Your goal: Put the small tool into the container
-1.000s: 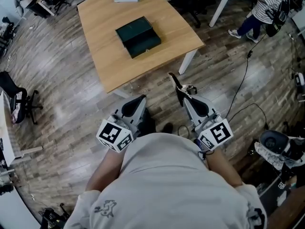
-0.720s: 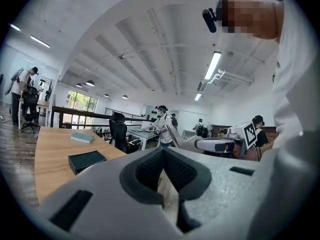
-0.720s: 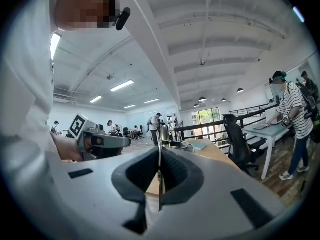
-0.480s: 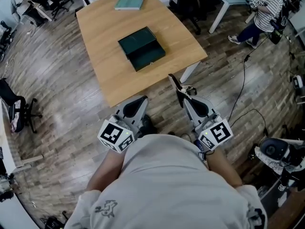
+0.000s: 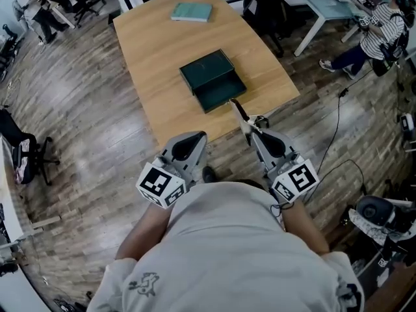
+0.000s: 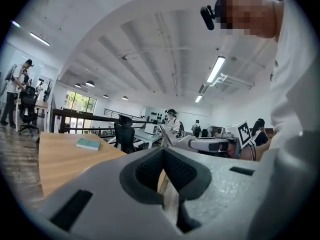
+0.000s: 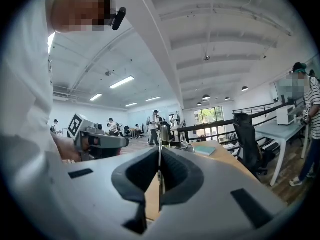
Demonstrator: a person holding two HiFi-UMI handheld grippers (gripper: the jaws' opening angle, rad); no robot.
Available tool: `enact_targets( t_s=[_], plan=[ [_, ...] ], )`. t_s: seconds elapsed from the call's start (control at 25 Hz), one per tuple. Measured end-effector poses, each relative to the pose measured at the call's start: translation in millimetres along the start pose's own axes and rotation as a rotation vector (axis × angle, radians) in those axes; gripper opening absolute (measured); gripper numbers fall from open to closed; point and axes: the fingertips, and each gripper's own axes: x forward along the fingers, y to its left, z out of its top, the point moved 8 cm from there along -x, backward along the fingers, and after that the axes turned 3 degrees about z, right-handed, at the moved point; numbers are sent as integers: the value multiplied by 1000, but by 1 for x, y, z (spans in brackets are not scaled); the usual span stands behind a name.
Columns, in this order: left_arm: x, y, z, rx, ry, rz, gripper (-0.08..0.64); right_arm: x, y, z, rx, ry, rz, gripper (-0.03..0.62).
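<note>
The container is a dark green box [image 5: 212, 80] that lies open on the wooden table [image 5: 156, 57]. My right gripper [image 5: 250, 127] is shut on the small tool [image 5: 238, 110], a slim dark-handled piece that sticks forward from the jaws to the table's near edge, just short of the box. In the right gripper view the tool [image 7: 159, 149] shows as a thin strip pinched between the pads. My left gripper [image 5: 193, 137] hangs beside it over the floor, shut with nothing in it; in the left gripper view its pads [image 6: 150, 170] meet.
A teal book [image 5: 192, 12] lies at the table's far end. Office chairs [image 5: 27, 142] stand to the left, another desk [image 5: 322, 5] and a person [image 5: 377, 38] at the back right. Cables [image 5: 335, 122] and gear lie on the floor to the right.
The table and box have come nearer to both grippers. The tool's tip now reaches the table's near edge by the box. Both grippers keep their pose and grip.
</note>
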Motion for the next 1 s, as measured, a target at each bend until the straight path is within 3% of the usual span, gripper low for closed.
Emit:
enact_targets(
  t_s=[0.48, 1.0],
  plan=[
    [-5, 43, -3, -43, 7, 61, 3, 50, -10, -3, -6, 65, 75, 12],
    [15, 70, -4, -77, 19, 217, 3, 104, -61, -9, -4, 152, 245, 11]
  ],
)
